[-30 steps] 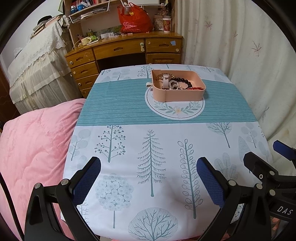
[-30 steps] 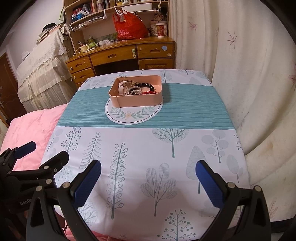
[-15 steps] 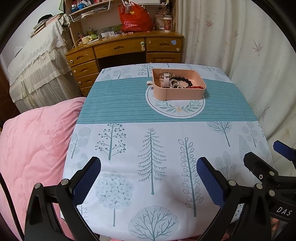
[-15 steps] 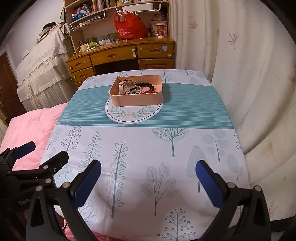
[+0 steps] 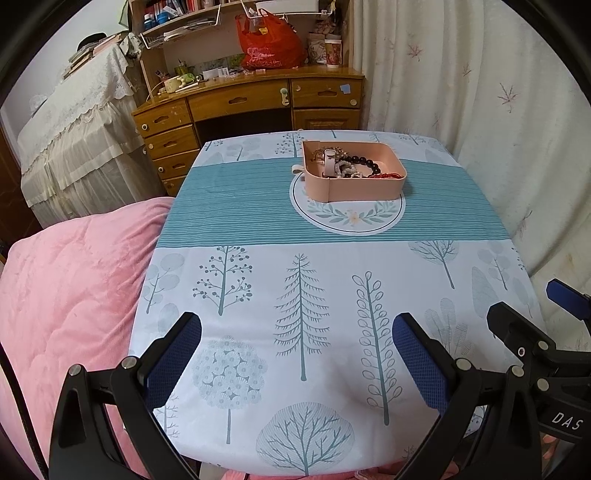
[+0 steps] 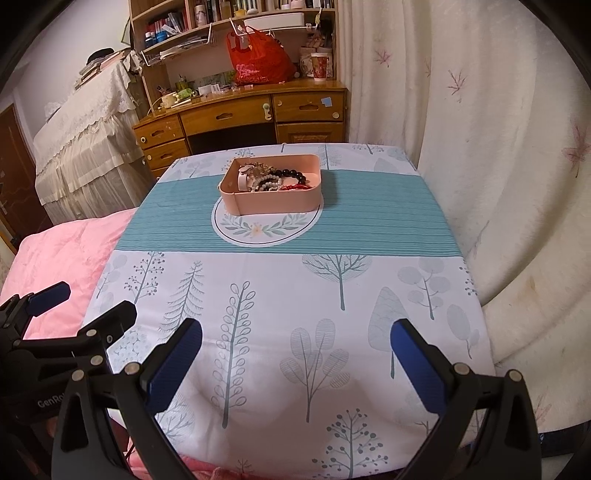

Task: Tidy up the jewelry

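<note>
Tray (image 5: 364,190) nearer, higher in both views; long axis crosswise.

The tray's (image 5: 364,186) near wall hides the lower part of the jewelry (image 5: 351,166) heaped inside; the pieces tangle together and are too small to tell apart. Both views cut off the gripper bodies at 6 o'clock. The right gripper (image 5: 532,325) shows only partly at 4 o'clock in the left view, the left gripper (image 6: 79,304) only partly at 8 o'clock in the right view. The shelf (image 6: 236,14) is cut off at 12 o'clock.
</note>
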A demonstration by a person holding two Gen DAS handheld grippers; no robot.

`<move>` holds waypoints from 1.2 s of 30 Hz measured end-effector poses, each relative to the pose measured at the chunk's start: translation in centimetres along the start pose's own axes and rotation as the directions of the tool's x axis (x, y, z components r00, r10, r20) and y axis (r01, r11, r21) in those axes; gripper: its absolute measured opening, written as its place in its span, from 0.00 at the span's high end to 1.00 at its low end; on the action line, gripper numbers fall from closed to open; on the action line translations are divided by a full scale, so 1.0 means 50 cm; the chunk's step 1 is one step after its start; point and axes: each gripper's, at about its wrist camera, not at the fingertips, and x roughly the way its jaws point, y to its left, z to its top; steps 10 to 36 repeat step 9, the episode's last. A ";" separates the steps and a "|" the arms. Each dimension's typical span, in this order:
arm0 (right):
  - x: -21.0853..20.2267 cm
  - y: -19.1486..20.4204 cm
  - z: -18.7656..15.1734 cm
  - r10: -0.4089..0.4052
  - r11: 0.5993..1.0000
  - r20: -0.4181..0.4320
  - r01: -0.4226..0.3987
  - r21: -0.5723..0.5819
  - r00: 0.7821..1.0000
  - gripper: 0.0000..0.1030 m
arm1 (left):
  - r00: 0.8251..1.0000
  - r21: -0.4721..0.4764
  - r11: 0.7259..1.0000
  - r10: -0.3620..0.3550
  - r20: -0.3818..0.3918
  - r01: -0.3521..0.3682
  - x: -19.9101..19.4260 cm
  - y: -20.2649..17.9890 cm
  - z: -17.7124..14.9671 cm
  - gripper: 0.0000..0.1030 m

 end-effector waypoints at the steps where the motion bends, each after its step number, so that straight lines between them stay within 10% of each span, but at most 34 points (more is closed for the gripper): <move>1: -0.003 0.001 0.000 0.000 1.000 0.002 0.000 0.000 1.000 0.01 | 1.000 0.001 1.000 0.002 0.003 -0.002 -0.003 -0.001 0.000 0.01; 36: -0.017 -0.003 -0.005 0.006 1.000 0.019 -0.006 0.000 1.000 0.01 | 1.000 0.005 1.000 0.014 0.019 -0.014 -0.020 -0.003 -0.004 0.01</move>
